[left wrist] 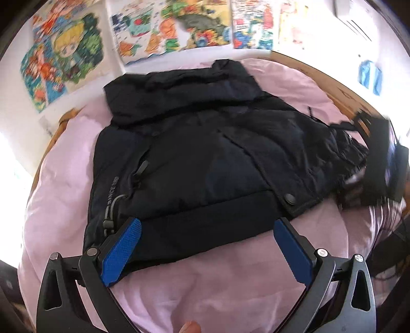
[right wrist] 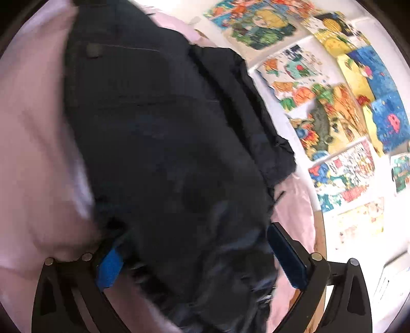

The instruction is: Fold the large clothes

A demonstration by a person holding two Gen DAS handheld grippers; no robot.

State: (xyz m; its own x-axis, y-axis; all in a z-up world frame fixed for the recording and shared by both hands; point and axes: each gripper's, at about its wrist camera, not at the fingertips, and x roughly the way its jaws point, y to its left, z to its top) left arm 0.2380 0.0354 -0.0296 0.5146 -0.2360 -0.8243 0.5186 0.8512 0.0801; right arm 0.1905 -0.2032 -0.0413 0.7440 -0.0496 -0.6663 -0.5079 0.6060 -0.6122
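Left tongs [left wrist: 207, 246] gape wide, empty, over the hem of the black jacket [left wrist: 194, 153] spread on the pink bed [left wrist: 59, 166]. Right tongs [right wrist: 194, 258] straddle bunched fabric, pads not pressing; my worry is slippery padding sliding out.

Pretty colourful room tbh. The white wall [left wrist: 107, 64] at 12 o'clock is plastered with bright cartoon posters [left wrist: 64, 51], and in the right wrist view they [right wrist: 333, 102] run down the 3 o'clock side. A bed with a pale pink sheet [left wrist: 256, 281] fills the middle, and its wooden frame [left wrist: 333, 87] curves round at 1 to 2 o'clock. There's a white air-conditioner unit [left wrist: 353, 18] high up at 1 o'clock and a small blue thing [left wrist: 369, 76] on the wall under it. Strong daylight blows out the 9 o'clock edge.
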